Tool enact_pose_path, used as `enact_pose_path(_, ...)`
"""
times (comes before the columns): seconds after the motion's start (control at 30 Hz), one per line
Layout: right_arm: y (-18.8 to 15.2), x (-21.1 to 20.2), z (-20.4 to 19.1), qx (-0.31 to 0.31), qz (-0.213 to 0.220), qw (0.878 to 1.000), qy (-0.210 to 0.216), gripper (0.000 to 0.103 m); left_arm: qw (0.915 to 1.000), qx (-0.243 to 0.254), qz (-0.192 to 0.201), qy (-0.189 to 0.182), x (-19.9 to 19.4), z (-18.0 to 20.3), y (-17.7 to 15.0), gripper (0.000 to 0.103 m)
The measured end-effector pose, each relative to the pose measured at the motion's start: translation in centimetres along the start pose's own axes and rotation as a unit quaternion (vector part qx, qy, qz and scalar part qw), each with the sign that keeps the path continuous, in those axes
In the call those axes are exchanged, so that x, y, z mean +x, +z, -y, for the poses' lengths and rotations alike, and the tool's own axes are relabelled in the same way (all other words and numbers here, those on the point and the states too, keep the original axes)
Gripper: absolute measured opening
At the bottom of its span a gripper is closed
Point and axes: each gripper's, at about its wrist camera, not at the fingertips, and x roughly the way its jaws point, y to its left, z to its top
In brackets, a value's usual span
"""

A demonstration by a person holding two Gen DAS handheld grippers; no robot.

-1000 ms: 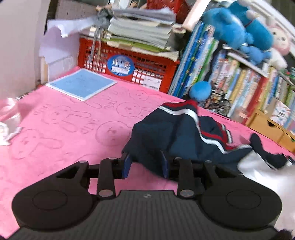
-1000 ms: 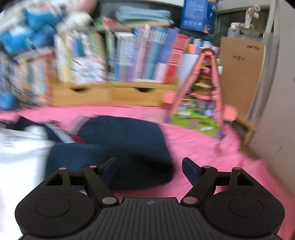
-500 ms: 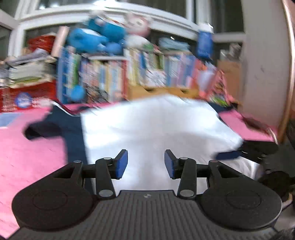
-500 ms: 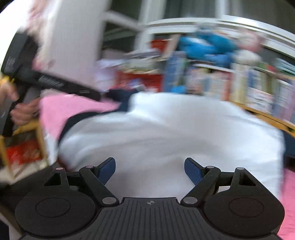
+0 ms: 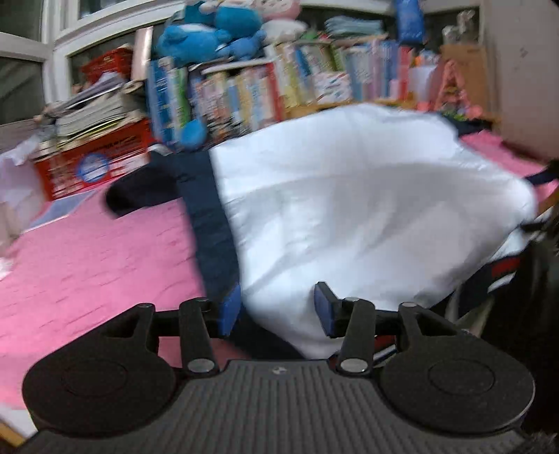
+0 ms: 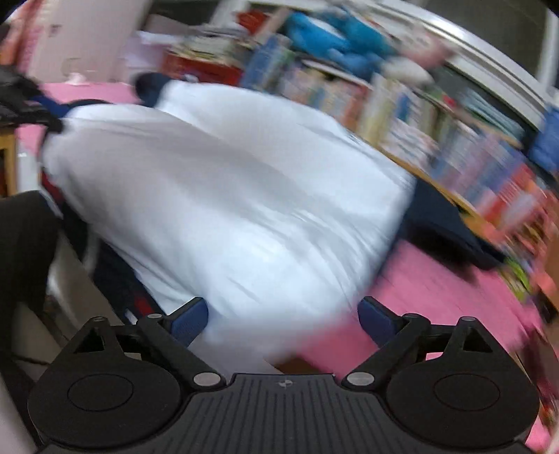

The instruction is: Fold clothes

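Left wrist view, from 9 o'clock across: your pink mat [image 5: 87, 251] covers the table, red crate [image 5: 94, 164] with stacked papers at 10 o'clock, blue plush toys [image 5: 209, 31] on top of the bookshelf [image 5: 297, 83] at 12. The white garment with navy trim [image 5: 349, 209] lies spread over the mat from centre to 3 o'clock, its navy sleeve [image 5: 139, 188] pointing to 9. Your left gripper [image 5: 277, 309] has its jaws spread, white hem lying between them, nothing pinched.

Right wrist view is heavily blurred. The garment [image 6: 227, 209] fills it from 9 o'clock to centre, navy part [image 6: 443, 223] at 3 o'clock, mat [image 6: 454, 297] at 4, books [image 6: 419, 122] along 1 to 2. Your right gripper [image 6: 283, 319] is wide apart over the cloth edge, gripping nothing.
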Motion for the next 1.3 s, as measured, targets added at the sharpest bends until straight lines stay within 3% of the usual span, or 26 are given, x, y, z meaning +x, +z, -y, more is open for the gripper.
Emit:
enact_pose_path(0.07,0.4,-0.8,1.3,0.033,0.001,0.999,-0.004,0.093,0.9992,-0.006,-0.005,0.039,-0.5,-1.2,0.5,0.043)
enact_pose_path(0.13,0.9,-1.5,2.7,0.067,0.001,0.998,-0.007,0.092,0.9991,-0.019,0.02,0.032,-1.5,-2.1,1.7,0.043)
enact_pose_path(0.23,1.5,-2.7,4.7,0.117,0.002,0.993,-0.013,0.092,0.9975,-0.037,0.06,-0.005,-1.7,-1.8,4.6,0.046)
enact_pose_path(0.33,4.1,-1.8,5.6,0.177,0.035,0.983,0.019,0.086,0.9945,-0.035,0.088,-0.046,-0.5,-0.2,7.2,0.05)
enact_pose_path(0.47,7.4,2.3,5.2,0.186,0.032,0.98,0.065,0.058,0.9929,-0.025,0.076,-0.088,3.2,2.6,9.4,0.05)
enact_pose_path(0.67,12.3,10.4,5.0,0.194,-0.008,0.977,0.089,0.048,0.9915,-0.031,0.011,-0.126,8.1,4.8,8.6,0.05)
enact_pose_path(0.8,16.2,15.2,5.4,0.212,-0.008,0.972,0.101,0.046,0.9917,-0.015,0.035,-0.123,7.8,5.2,7.2,0.051)
enact_pose_path(0.93,20.4,19.7,5.8,0.233,-0.004,0.966,0.11,0.049,0.989,-0.024,0.046,-0.139,7.8,4.8,6.4,0.054)
enact_pose_path(1.0,23.0,22.1,5.4,0.234,-0.009,0.967,0.101,0.067,0.9877,-0.027,0.05,-0.146,7.8,4.6,6.3,0.054)
enact_pose_path(1.03,24.2,23.9,5.3,0.218,-0.03,0.97,0.104,0.086,0.987,-0.028,0.052,-0.149,7.8,4.5,6.2,0.055)
enact_pose_path(1.2,26.6,33.3,3.6,0.161,-0.139,0.975,0.059,0.088,0.9777,-0.066,0.065,-0.188,7.6,3.4,5.6,0.061)
enact_pose_path(1.23,26.6,34.9,3.2,0.159,-0.157,0.973,0.055,0.082,0.9752,-0.075,0.067,-0.197,7.6,3.1,5.5,0.062)
enact_pose_path(1.27,26.4,36.0,3.1,0.166,-0.174,0.968,0.068,0.05,0.9726,-0.084,0.068,-0.206,7.6,2.8,5.4,0.064)
enact_pose_path(1.3,26.2,37.1,3.0,0.175,-0.191,0.962,0.083,0.031,0.968,-0.102,0.064,-0.22,7.6,2.3,5.4,0.065)
